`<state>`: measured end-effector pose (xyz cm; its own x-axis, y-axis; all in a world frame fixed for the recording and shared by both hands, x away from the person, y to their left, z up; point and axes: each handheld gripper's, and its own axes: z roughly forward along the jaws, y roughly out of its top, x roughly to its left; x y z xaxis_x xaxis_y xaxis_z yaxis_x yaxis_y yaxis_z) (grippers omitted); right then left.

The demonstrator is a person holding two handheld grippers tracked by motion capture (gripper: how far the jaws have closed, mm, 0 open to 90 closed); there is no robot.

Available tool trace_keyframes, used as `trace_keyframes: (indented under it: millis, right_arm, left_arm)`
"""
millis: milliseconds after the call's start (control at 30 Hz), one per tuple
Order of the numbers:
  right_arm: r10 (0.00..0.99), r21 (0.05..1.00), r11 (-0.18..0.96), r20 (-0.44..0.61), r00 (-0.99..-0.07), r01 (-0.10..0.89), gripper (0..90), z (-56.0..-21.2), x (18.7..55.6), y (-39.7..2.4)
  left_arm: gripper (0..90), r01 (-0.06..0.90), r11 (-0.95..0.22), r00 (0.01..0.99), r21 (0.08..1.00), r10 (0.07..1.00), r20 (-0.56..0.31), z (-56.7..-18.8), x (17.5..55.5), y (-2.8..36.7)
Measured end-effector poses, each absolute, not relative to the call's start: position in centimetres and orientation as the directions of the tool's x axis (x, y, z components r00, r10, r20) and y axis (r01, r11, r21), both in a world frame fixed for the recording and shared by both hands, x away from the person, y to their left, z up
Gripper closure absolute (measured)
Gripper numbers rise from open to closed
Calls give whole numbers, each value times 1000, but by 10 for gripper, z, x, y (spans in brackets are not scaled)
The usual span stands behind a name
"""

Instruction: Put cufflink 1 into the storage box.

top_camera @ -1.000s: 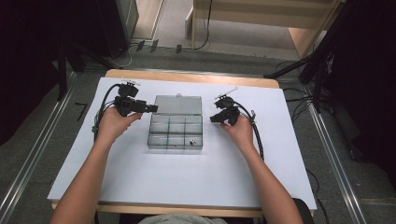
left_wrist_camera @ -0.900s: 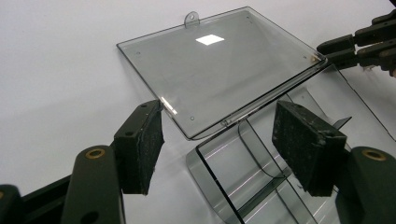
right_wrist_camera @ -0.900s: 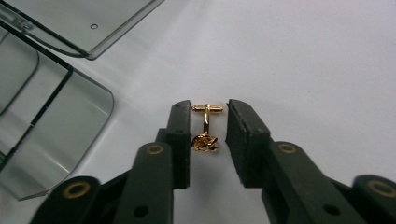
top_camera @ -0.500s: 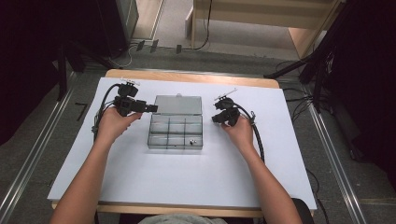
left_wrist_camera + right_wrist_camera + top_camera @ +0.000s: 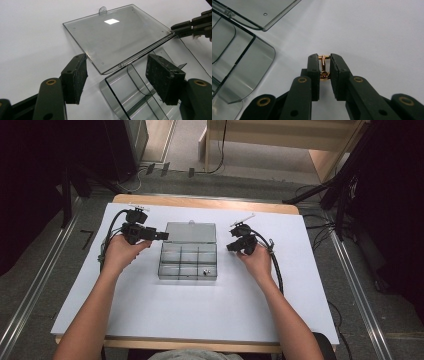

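While left tool (image 5: pixel 117 75) gapes empty, right tool (image 5: pixel 323 68) tight on gold cufflink (image 5: pixel 323 67).

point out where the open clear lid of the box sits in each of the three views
High view: the clear lid lies flat behind the compartment box, centre of the table.
Left gripper view: it spans the upper middle, beyond the two pads.
Right gripper view: one corner of it shows at top left.
Shared landmark: the hinge edge where lid meets box, running along the lid's near side in the high view.
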<state>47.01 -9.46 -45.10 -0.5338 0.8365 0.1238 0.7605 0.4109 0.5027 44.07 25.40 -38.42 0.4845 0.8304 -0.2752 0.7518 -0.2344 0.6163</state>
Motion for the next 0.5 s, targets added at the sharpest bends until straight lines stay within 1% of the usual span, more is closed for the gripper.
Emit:
trace_keyframes:
  millis: [300, 500]
  right_arm:
    - [835, 505, 404, 137, -532, 763, 803, -445, 467, -96]
    - [824, 516, 415, 137, -550, 750, 803, -439, 463, -96]
  left_arm:
    - [348, 753, -236, 485, 615, 830, -275, -384, 441, 254]
    - [348, 752, -238, 486, 615, 831, -272, -384, 441, 254]
